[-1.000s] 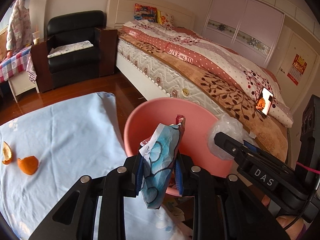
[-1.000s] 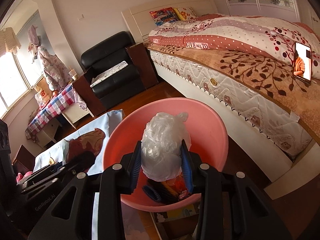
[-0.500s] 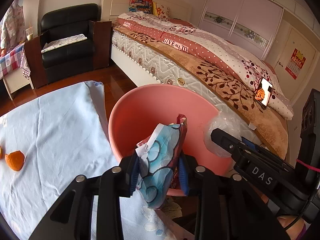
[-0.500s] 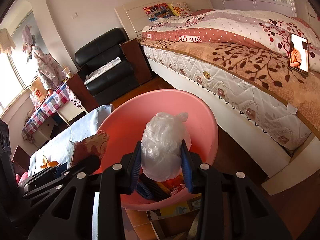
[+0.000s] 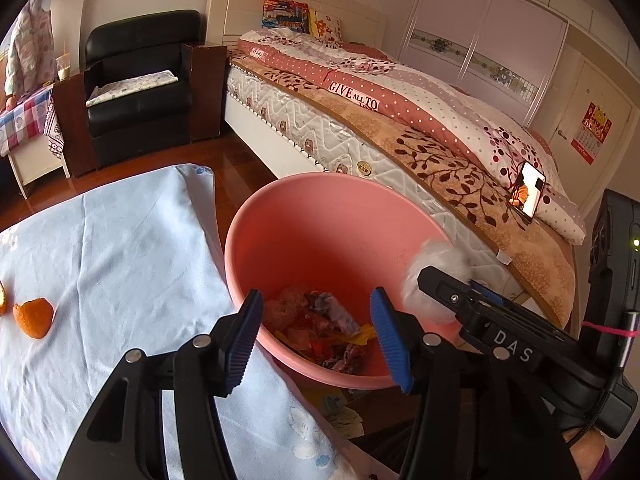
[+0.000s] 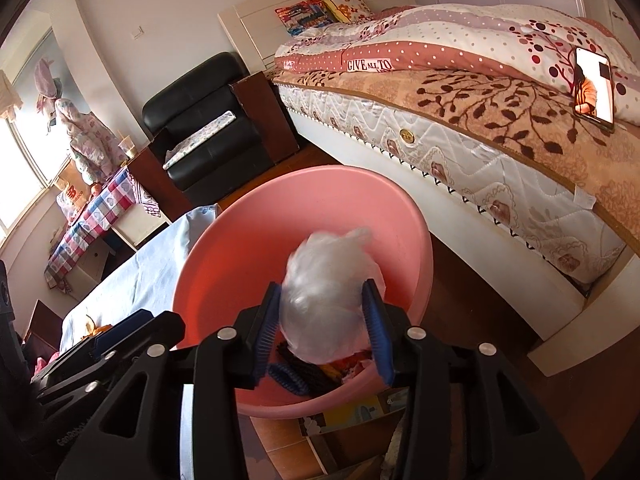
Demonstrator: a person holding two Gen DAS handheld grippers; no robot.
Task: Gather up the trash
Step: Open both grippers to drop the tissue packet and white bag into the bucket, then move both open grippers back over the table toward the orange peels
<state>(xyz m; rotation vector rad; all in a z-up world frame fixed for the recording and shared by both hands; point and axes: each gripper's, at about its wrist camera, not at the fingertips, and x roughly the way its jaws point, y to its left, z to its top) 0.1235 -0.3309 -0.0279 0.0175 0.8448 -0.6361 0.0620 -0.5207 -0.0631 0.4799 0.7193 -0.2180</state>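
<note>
Only the left wrist view showed the orange peel lying at the left edge on the pale blue table cloth. There the left hand-held gripper, jaws just opened, stood spread and empty above the pink basin of crumpled wrappers. The right wrist view showed the right hand-held gripper, its jaws just easing apart, flanking a blurred, crinkly clear plastic bag over the basin, lower centre.
</note>
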